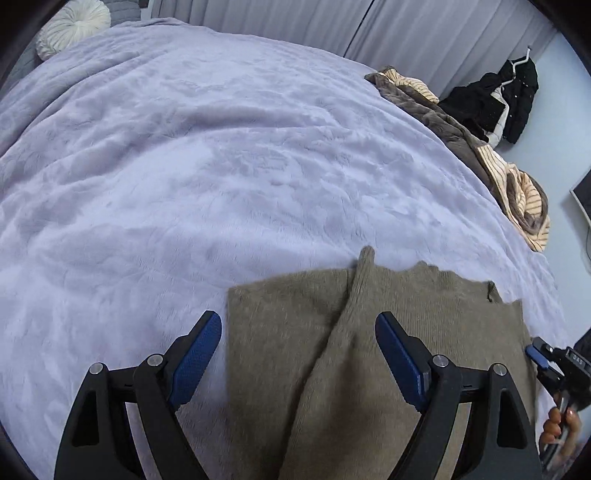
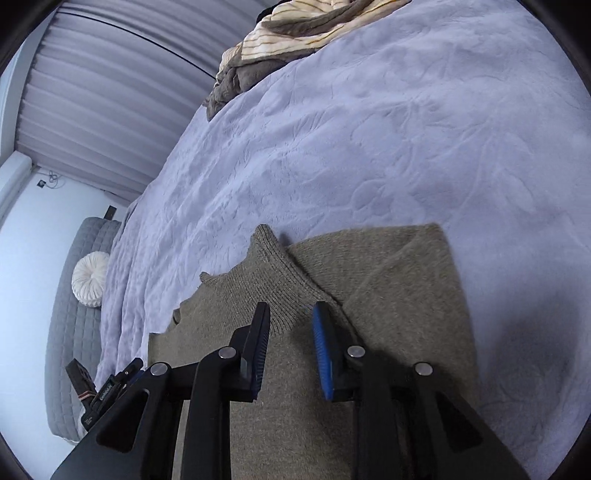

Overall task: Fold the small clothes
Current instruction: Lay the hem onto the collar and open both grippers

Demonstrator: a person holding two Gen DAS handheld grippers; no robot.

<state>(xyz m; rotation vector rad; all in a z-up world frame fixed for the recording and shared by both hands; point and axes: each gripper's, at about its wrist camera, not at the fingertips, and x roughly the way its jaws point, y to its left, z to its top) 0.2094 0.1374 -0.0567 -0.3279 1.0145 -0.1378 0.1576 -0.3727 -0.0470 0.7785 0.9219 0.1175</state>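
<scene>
An olive-brown knitted sweater (image 1: 424, 306) (image 2: 406, 295) lies flat on the lavender bedspread (image 1: 184, 147), both sleeves folded inward. One sleeve (image 1: 354, 295) (image 2: 280, 273) crosses the body on a slant, its cuff poking past the far edge. My left gripper (image 1: 298, 321) hovers wide open over the sweater's left half, with that sleeve lying below the gap and touching neither pad. My right gripper (image 2: 291, 308) is over the sleeve with only a narrow gap between its blue pads; the knit lies flat beneath and nothing looks pinched. A hand (image 1: 557, 424) holds it at the right edge.
A heap of brown and cream-striped fabric (image 1: 517, 184) (image 2: 295, 33) lies along the far side of the bed. A round white cushion (image 1: 74, 26) (image 2: 88, 278) rests by the grey headboard. Black clothes (image 1: 506, 99) hang against the wall, beside pleated curtains.
</scene>
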